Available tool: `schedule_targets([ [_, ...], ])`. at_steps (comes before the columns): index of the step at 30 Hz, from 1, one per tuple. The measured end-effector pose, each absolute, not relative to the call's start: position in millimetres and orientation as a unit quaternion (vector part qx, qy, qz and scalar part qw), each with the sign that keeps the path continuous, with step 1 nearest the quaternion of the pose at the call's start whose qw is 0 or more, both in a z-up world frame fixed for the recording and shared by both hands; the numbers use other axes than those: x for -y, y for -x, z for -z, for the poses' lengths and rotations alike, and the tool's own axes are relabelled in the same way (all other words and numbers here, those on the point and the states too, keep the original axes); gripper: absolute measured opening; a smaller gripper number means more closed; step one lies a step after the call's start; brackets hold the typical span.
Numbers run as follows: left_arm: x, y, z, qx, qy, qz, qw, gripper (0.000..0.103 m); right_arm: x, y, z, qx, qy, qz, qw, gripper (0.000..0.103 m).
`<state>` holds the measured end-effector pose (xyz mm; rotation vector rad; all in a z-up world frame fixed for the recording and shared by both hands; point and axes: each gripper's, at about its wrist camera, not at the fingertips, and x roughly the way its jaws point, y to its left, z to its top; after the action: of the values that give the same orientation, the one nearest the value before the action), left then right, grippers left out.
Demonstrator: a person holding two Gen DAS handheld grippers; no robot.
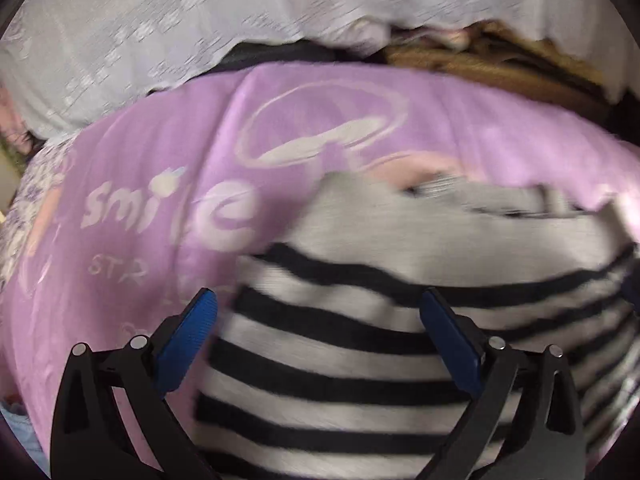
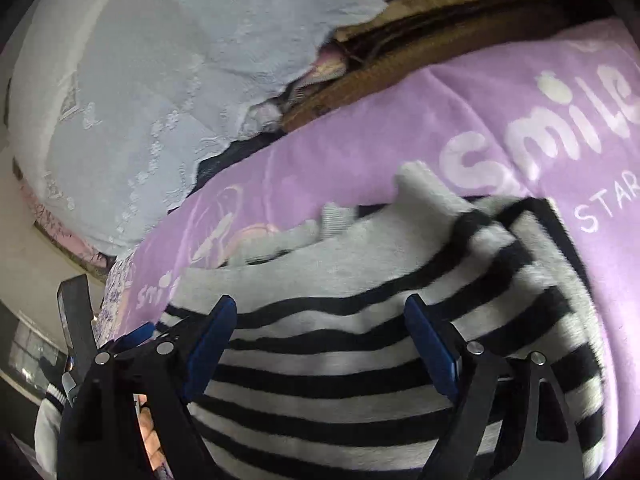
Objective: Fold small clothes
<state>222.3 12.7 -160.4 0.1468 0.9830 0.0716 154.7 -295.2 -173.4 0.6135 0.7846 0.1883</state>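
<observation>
The striped top lies spread on a lilac blanket printed with "smile", grey with black bands, its plain grey upper part at the far end. In the right wrist view the top shows a sleeve folded across its far right corner, and the blanket runs out to the right of it.

The left gripper tilts steeply down over the top's left edge, jaws wide with nothing between them; one blue pad hangs over the blanket, the other over the stripes. This view is smeared with blur.

The right gripper points down at a shallower slant over the near part of the top, jaws wide and holding nothing, both pads above the stripes. Whether either gripper touches the cloth cannot be told. At the lower left of that view part of the left gripper shows beside a hand and a white sleeve.

Beyond the blanket lie a pale blue embroidered cover and a brown cloth.
</observation>
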Motion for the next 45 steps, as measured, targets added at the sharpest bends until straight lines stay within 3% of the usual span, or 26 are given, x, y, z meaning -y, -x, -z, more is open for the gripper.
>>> schedule_targets([
  [2,-44,-233,170,-0.502,0.006,-0.001,0.865,0.099,328,-150,186,-0.367,-0.344,-0.093,0.859,0.043],
  [4,-76,-235,171,-0.516,0.096,0.022,0.851,0.099,349,-146,190,-0.37,-0.376,-0.088,0.845,0.03],
  [7,-91,-216,158,-0.493,0.095,0.013,0.865,0.099,359,-128,175,-0.351,-0.345,-0.039,0.869,0.033],
  [8,-89,-204,151,-0.481,0.08,0.011,0.873,0.098,354,-120,168,-0.344,-0.336,-0.038,0.876,0.04],
  [12,-68,-156,122,-0.438,0.047,0.066,0.895,0.098,320,-93,140,-0.321,-0.302,-0.097,0.892,0.052],
  [13,-58,-144,118,-0.435,0.048,0.1,0.894,0.098,308,-87,136,-0.32,-0.298,-0.121,0.891,0.059],
  [16,-29,-122,124,-0.446,0.037,0.175,0.877,0.098,261,-76,138,-0.348,-0.271,-0.192,0.877,0.063],
  [20,-9,-109,161,-0.479,-0.031,0.13,0.868,0.099,239,-65,170,-0.401,-0.242,-0.19,0.863,0.062],
  [22,-17,-103,162,-0.469,-0.026,0.139,0.872,0.099,261,-58,181,-0.401,-0.276,-0.194,0.851,0.049],
  [25,-38,-91,156,-0.457,-0.043,0.078,0.885,0.099,306,-41,186,-0.387,-0.322,-0.155,0.85,0.046],
  [27,-58,-87,157,-0.47,-0.015,0.075,0.88,0.099,330,-32,190,-0.378,-0.349,-0.138,0.846,0.037],
  [29,-71,-85,150,-0.466,0.005,0.068,0.882,0.098,337,-32,186,-0.375,-0.371,-0.123,0.841,0.04],
  [31,-67,-89,136,-0.453,0.012,0.09,0.887,0.098,325,-38,170,-0.361,-0.338,-0.116,0.861,0.052],
  [36,-7,-130,110,-0.439,-0.024,0.12,0.89,0.098,271,-93,138,-0.36,-0.278,-0.198,0.868,0.056],
  [42,9,-194,143,-0.479,-0.023,0.079,0.874,0.098,261,-167,182,-0.412,-0.361,-0.22,0.807,0.056],
  [43,7,-201,151,-0.483,-0.032,0.062,0.873,0.098,265,-173,192,-0.419,-0.371,-0.217,0.8,0.051],
  [44,4,-206,161,-0.487,-0.046,0.043,0.871,0.098,270,-176,198,-0.416,-0.376,-0.217,0.799,0.039],
  [45,1,-209,168,-0.49,-0.055,0.03,0.869,0.098,276,-175,201,-0.413,-0.375,-0.213,0.802,0.033],
])
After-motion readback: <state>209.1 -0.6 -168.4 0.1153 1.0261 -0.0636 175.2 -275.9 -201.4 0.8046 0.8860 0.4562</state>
